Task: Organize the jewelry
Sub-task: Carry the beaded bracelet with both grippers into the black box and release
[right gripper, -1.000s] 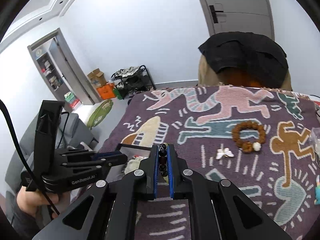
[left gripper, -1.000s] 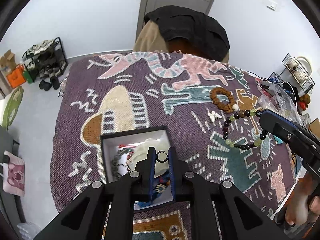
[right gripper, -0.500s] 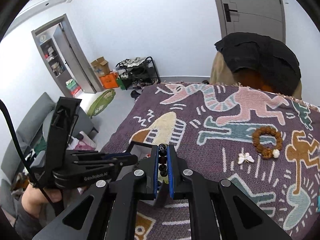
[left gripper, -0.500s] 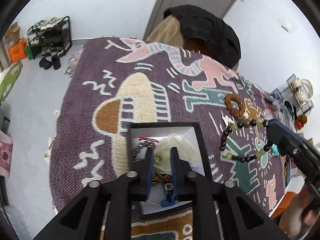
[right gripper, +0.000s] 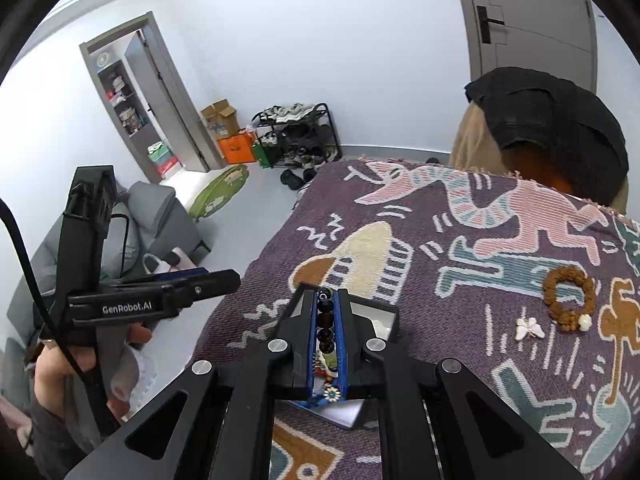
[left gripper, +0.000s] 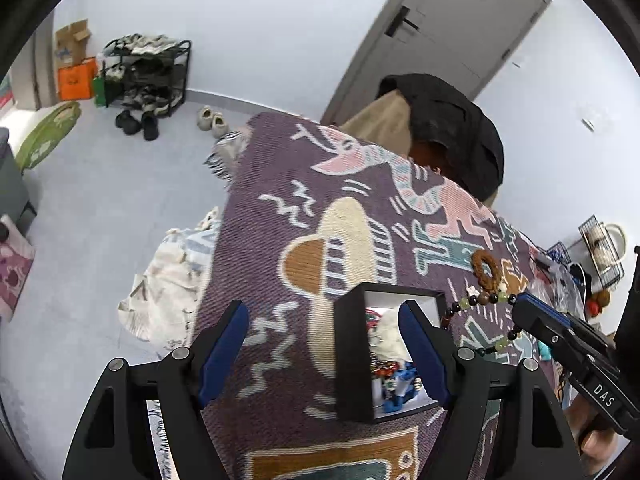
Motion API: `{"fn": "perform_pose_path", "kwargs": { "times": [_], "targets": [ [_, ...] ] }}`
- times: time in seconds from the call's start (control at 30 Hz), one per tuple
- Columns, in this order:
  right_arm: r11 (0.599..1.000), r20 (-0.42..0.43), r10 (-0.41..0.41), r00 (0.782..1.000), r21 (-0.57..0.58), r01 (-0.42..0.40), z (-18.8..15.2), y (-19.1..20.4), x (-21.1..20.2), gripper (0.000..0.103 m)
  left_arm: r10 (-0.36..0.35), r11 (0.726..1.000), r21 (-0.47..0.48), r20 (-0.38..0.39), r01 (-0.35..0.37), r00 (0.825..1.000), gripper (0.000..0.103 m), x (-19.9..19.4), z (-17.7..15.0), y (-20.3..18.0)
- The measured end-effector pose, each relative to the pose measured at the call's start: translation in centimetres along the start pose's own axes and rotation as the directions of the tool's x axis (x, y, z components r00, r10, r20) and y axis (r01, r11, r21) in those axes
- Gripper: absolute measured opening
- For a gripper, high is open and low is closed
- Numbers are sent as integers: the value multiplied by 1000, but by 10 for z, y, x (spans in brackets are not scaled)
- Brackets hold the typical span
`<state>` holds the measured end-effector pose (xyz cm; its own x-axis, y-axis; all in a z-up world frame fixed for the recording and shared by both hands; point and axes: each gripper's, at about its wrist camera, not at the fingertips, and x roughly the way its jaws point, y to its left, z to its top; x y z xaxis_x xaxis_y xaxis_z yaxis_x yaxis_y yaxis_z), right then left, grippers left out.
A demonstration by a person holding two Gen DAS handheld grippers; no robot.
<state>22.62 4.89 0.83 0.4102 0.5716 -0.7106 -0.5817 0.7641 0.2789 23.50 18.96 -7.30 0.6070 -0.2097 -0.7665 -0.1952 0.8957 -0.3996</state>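
1. Purple woven blanket (left gripper: 280, 216) with pink, teal, cream and brown figures, covering the work surface; visible in both wrist views
2. Black square jewelry box (left gripper: 352, 344), lidless, white inside, resting on the blanket and holding mixed small pieces, among them a pale pouch and red and blue items
3. Left gripper (left gripper: 324, 344), jaws spread wide apart and holding nothing; its left blue pad lies over bare blanket, its right pad over the box interior
4. Right gripper (right gripper: 327, 320), jaws clenched on a beaded bracelet (left gripper: 480, 312) of dark and pale green beads; the loop hangs from the fingertips just beside the right edge of the box, above the blanket
5. Brown beaded bracelet (right gripper: 568, 298) with one white bead, lying flat on the blanket, well apart from the box
6. White butterfly-shaped piece (right gripper: 530, 329), lying just beside the brown bracelet
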Motion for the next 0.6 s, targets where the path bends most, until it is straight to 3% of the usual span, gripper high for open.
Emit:
{"fn": "perform_pose_path", "kwargs": {
  "times": [0.2, 0.33, 0.37, 0.4, 0.47, 0.6],
  "targets": [
    [1000, -25, 17, 1000, -16, -17, -2, 12, 13, 9, 11, 999, -44, 21, -10, 1000, 78, -8, -1, 20],
    [998, -77, -55, 996, -31, 53, -4, 13, 25, 10, 29, 998, -48, 30, -28, 999, 78, -12, -3, 25],
    [997, -88, -77, 993, -31, 75, -5, 12, 28, 21, 28, 998, -50, 31, -27, 999, 78, -13, -3, 25],
    [995, -94, -93, 991, -27, 91, -6, 9, 29, 47, 25, 998, -54, 33, -23, 999, 78, -14, -3, 26],
    [995, -68, -103, 992, -8, 103, -8, 1, 23, 70, 19, 998, -58, 35, -17, 999, 78, -16, -3, 25],
    [994, -62, -96, 993, 39, 99, -9, -17, 14, 71, 20, 999, -30, 40, -19, 999, 83, -16, -3, 14]
  ]
}}
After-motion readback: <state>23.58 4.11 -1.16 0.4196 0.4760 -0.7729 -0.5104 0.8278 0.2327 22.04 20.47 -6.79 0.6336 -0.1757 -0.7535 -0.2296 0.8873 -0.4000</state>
